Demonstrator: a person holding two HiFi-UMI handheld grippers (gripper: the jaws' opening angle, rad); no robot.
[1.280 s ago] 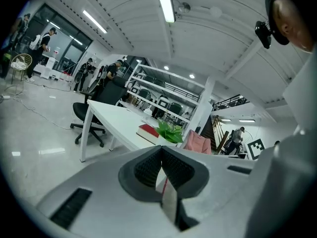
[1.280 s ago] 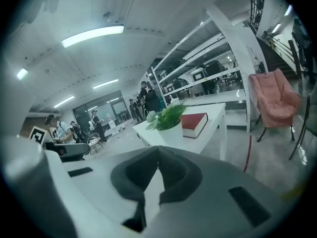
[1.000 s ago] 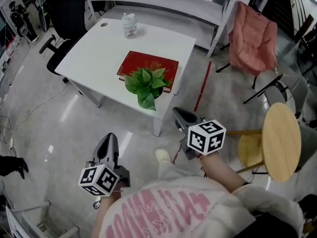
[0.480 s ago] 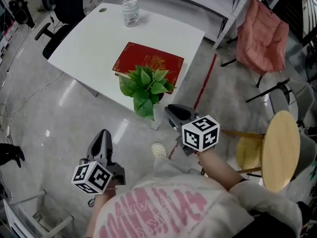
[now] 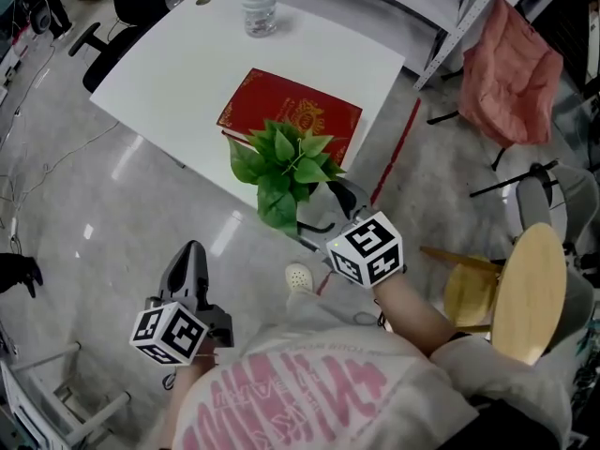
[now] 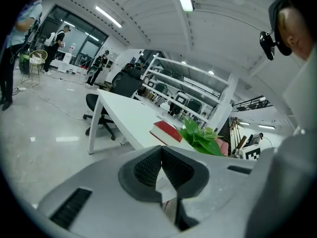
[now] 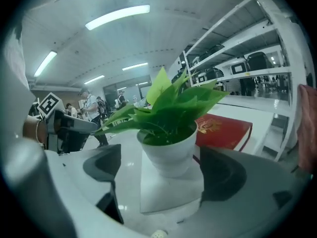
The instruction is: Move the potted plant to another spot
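The potted plant (image 5: 286, 162), green leaves in a white pot (image 7: 171, 155), stands at the near corner of the white table (image 5: 178, 73), beside a red book (image 5: 291, 120). My right gripper (image 5: 328, 212) is level with the pot and its jaws are opening. The pot sits in the wide gap between them, and neither pad touches it. In the right gripper view, my right gripper (image 7: 166, 175) frames the pot closely. My left gripper (image 5: 187, 262) hangs low over the floor at the left, shut and empty. The left gripper view shows its shut gripper (image 6: 161, 170) with the plant (image 6: 200, 138) beyond.
A clear water bottle (image 5: 259, 7) stands at the table's far edge. A pink folding chair (image 5: 511, 64) and a round wooden stool (image 5: 530, 289) are on the right, and a black office chair (image 5: 112, 26) is at the left. Metal shelving runs behind the table.
My right gripper has moved forward to the plant and its jaws have gone from shut to wide apart around the pot. The left gripper has shifted only slightly.
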